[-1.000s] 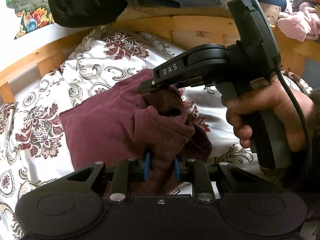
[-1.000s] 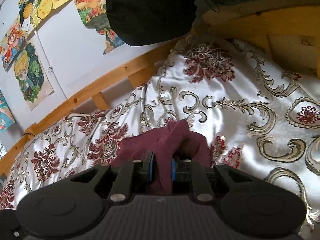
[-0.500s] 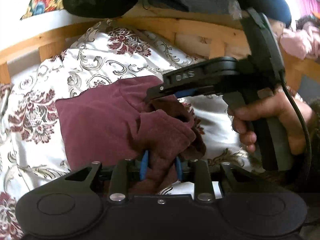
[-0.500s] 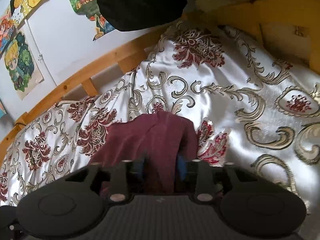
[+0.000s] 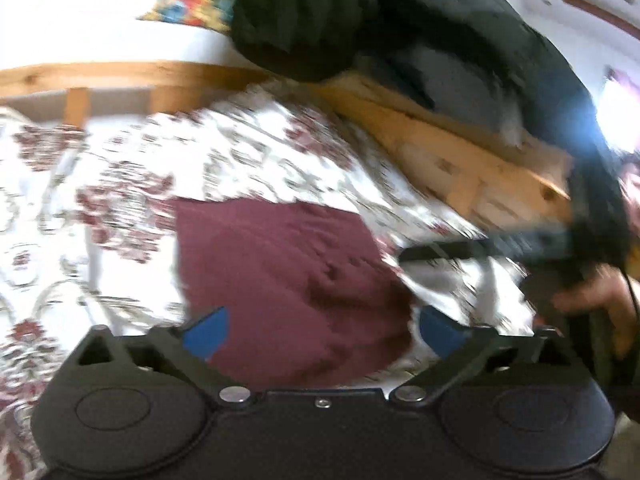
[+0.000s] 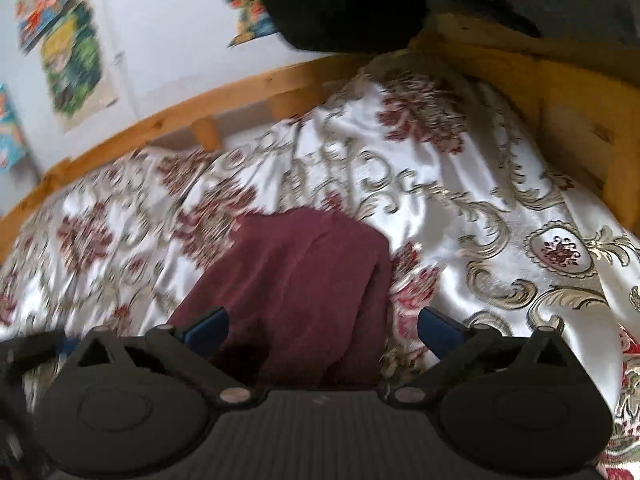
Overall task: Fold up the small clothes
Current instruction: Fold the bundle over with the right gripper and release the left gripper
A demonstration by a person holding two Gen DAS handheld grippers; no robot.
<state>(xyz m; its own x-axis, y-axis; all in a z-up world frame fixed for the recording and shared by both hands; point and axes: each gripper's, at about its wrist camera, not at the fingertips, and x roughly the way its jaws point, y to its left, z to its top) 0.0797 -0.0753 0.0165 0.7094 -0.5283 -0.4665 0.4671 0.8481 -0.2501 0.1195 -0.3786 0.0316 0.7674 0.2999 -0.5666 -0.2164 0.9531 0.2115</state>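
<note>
A: Both grippers, clamped on the maroon garment [image 5: 288,276] a second ago, are letting go: left gripper [image 5: 324,330] and right gripper [image 6: 322,330] jaws opening.

B: Garment lies folded, seemingly flat through blur, on the floral bedspread [image 6: 460,184], between both sets of spread jaws.

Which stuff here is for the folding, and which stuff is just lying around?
For the folding:
- maroon garment, flat on the bedspread
- left claw, opening, off the cloth
- right claw, opening, off the cloth

Just lying around:
- floral bedspread
- wooden bed frame
- black clothing
- wall posters
</note>
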